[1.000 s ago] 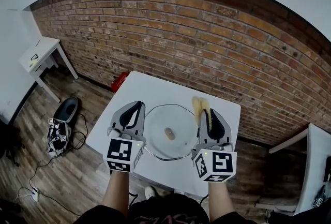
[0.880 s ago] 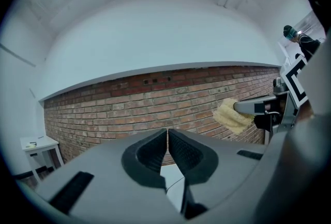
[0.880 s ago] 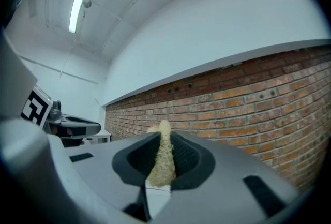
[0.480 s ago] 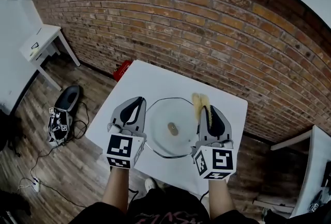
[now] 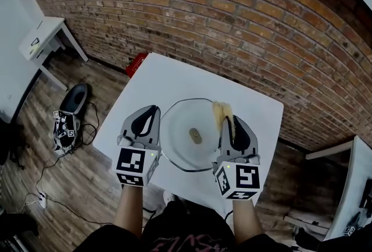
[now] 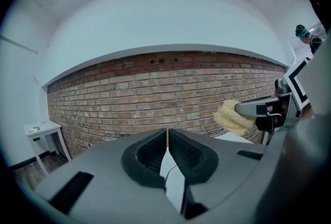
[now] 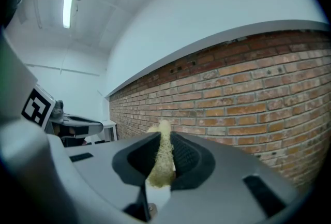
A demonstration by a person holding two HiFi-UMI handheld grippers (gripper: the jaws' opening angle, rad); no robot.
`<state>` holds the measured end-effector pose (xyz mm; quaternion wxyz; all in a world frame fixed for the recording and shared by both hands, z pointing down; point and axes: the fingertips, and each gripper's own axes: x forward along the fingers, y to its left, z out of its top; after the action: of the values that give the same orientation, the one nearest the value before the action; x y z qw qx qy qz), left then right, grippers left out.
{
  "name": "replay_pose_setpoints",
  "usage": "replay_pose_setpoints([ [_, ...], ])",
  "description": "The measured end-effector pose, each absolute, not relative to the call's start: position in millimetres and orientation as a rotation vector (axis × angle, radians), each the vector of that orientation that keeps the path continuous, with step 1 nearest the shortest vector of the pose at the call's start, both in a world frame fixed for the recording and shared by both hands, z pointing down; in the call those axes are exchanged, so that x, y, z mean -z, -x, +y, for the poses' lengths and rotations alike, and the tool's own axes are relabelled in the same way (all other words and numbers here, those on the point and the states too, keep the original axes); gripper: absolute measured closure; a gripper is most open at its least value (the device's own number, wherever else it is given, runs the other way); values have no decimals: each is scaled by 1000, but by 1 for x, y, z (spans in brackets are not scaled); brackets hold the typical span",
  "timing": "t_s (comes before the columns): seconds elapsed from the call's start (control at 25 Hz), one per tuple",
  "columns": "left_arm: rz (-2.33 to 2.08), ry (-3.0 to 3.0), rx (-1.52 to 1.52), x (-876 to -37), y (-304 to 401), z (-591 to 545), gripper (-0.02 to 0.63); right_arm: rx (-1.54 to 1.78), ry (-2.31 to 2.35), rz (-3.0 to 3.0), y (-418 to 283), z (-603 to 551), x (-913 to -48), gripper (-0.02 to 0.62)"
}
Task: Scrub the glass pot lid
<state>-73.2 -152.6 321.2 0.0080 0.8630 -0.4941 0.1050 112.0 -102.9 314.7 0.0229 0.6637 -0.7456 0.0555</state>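
Clear, glossy glass in the round pot lid (image 5: 177, 143), with a thin metal-looking rim and a small dull knob (image 5: 196, 136) at its centre. Coarse, fibrous yellow sponge (image 7: 161, 158), rough and matt, between the jaws of the right gripper (image 5: 231, 123). Smooth matt grey plastic on that shell and on the left gripper (image 5: 152, 111); black ribbed, rubbery-looking pads (image 6: 183, 153) inside. Smooth, matt white top on the square table (image 5: 174, 79). Rough red brick wall (image 5: 232, 24) with pale mortar. Dull, worn brown wooden plank floor (image 5: 87, 187).

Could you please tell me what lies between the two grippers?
The glass pot lid, resting on the white table; the head view shows it.
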Motion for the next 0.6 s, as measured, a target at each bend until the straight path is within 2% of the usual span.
replay_pose_setpoints([
  [0.6,-1464,-2558,-453,-417,83,-140,591,-363,-1984,-2210,-110,-96,-403,538],
])
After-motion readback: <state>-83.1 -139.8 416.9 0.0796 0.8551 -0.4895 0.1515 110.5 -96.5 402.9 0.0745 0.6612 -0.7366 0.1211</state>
